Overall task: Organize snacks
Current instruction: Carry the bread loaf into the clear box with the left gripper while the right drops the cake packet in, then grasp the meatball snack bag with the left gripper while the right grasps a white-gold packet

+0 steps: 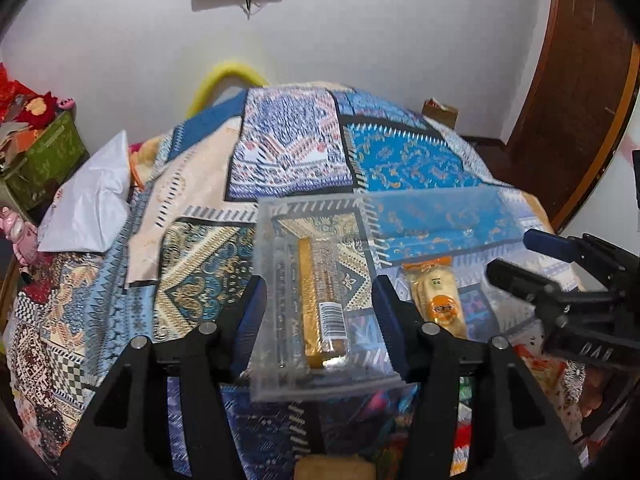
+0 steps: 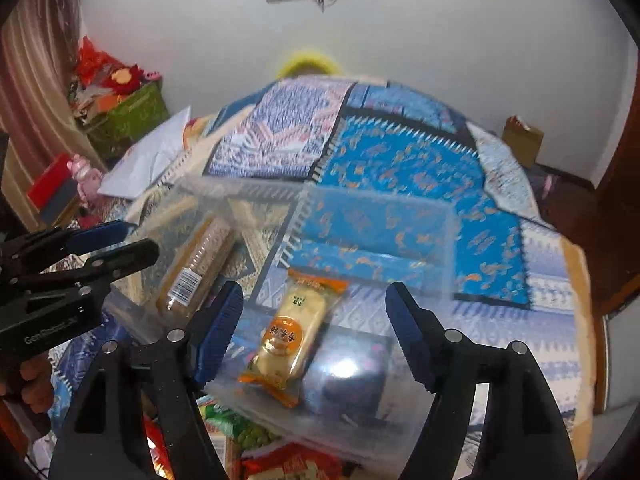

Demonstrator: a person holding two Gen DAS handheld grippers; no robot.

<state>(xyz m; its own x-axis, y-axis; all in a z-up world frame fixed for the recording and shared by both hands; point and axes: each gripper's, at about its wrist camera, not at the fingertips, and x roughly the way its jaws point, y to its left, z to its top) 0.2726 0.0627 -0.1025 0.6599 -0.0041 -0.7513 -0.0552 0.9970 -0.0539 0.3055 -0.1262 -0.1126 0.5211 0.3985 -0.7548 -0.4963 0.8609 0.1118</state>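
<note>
A clear plastic organizer box (image 1: pixel 276 280) (image 2: pixel 400 264) sits on the patterned tablecloth. Its left compartment holds a gold biscuit pack (image 1: pixel 322 300) (image 2: pixel 196 264). Its right compartment holds an orange-and-cream cake packet (image 1: pixel 438 296) (image 2: pixel 290 332). My left gripper (image 1: pixel 320 312) is open, its fingers either side of the left compartment over the gold pack. My right gripper (image 2: pixel 316 332) is open, its fingers either side of the cake packet. Each gripper shows in the other's view: right (image 1: pixel 520 264), left (image 2: pixel 120 246).
More snack packets lie by the near edge: green (image 2: pixel 240 428) and red (image 2: pixel 296 464) ones, and a biscuit (image 1: pixel 334 466). A white bag (image 1: pixel 90 200) lies at the table's left. A green bin (image 1: pixel 44 160) stands on the floor left, a cardboard box (image 1: pixel 440 112) far right.
</note>
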